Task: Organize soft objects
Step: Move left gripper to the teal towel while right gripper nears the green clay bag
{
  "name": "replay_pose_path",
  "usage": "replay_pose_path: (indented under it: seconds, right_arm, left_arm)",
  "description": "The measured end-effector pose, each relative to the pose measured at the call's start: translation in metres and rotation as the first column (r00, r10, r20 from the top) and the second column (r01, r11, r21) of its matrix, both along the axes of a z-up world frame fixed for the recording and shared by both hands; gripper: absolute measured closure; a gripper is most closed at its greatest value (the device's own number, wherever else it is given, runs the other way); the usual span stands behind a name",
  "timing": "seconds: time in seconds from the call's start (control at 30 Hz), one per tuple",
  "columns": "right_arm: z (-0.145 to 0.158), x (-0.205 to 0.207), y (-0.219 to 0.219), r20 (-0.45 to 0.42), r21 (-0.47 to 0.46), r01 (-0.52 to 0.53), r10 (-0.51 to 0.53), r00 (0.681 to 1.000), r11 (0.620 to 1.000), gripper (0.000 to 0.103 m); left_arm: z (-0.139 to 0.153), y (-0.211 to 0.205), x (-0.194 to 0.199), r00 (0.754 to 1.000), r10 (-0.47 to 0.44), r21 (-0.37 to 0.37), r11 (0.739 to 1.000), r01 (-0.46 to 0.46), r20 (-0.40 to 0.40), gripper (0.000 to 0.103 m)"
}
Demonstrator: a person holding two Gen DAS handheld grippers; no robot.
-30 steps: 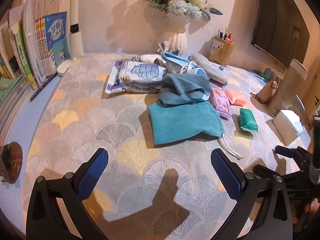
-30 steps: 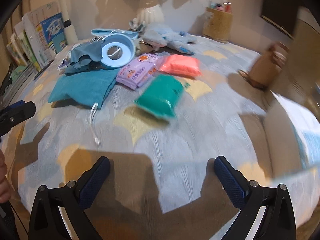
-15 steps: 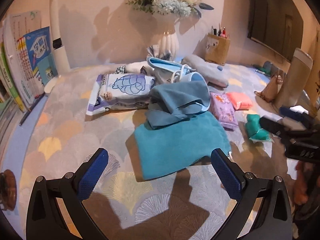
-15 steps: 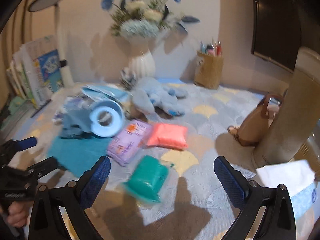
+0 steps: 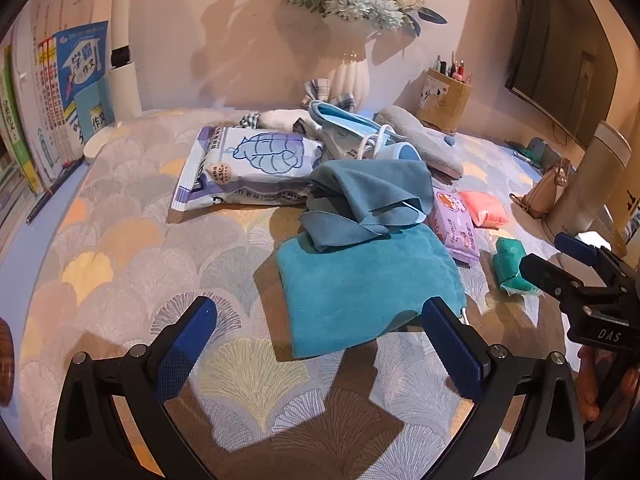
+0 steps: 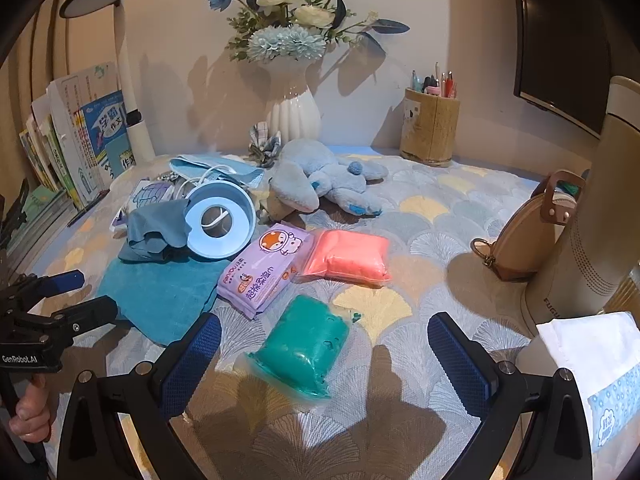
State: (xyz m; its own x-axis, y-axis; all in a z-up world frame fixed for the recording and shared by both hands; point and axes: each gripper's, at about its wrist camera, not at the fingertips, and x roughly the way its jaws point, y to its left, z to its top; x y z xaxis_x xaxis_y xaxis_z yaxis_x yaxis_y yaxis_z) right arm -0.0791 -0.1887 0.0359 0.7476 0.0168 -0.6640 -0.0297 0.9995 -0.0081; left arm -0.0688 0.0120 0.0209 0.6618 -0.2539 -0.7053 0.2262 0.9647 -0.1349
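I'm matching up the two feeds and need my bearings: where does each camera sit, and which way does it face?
Left wrist: rides the left gripper, low over the table, facing the teal towel and the wall; the right gripper shows at its right.
Right wrist: rides the right gripper, facing the green pack and the plush toy.
Both show the towel, the green pack and the vase.

Left gripper (image 5: 318, 344): black frame, blue cross-hatched pads, silver screws, white "GenRobot.AI" lettering. Right gripper (image 6: 324, 360): same build, "DAS" marking. Bare fingers (image 6: 30, 412) on handle.
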Motion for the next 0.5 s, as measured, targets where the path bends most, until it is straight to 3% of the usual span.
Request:
replay_pose_path:
  seconds: [0.5]
  right_arm:
    - [-0.0016, 0.0018, -0.005, -0.021, 0.026, 0.016, -0.015, 1.0, 1.0, 0.0]
  left_arm:
    - [-0.0012, -0.0028, 0.0024, 1.0, -0.019, 0.007, 1.0, 0.019, -0.017, 0.001]
